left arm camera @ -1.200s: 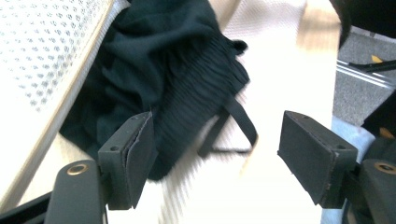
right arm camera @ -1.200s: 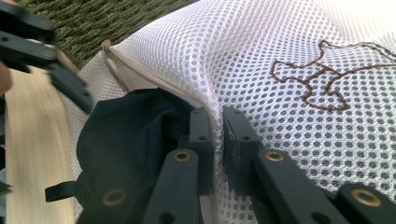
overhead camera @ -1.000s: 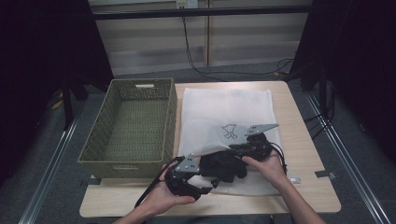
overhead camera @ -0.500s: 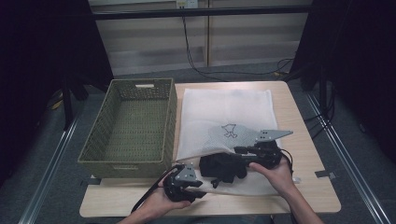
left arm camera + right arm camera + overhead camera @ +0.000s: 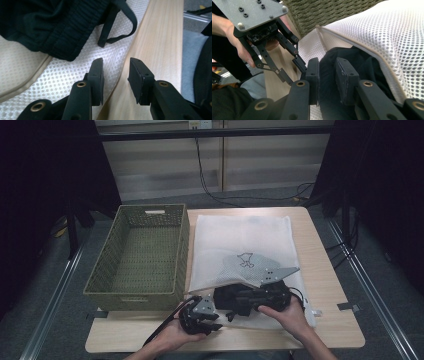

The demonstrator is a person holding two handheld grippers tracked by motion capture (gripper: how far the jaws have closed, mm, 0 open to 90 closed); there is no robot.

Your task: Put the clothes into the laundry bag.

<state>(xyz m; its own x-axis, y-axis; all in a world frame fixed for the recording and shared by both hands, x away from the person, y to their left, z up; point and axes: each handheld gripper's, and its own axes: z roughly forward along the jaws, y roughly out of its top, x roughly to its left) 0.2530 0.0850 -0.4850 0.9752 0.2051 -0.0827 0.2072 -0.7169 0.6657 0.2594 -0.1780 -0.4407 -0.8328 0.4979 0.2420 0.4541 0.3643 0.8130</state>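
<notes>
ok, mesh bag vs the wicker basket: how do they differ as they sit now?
The mesh bag is white, soft and lies flat on the table; the wicker basket is olive green, stiff-looking and stands with upright walls. The bag has a dark garment at its near opening and a grey printed piece showing through the mesh; the basket looks empty. Shared: both rest on the table side by side, both roughly rectangular.

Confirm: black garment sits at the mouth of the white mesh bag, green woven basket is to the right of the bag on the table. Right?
One thing is off. The green woven basket stands to the left of the white mesh bag, not the right; the high view shows it. The rest holds: the black garment lies at the bag's mouth, on the table.
</notes>
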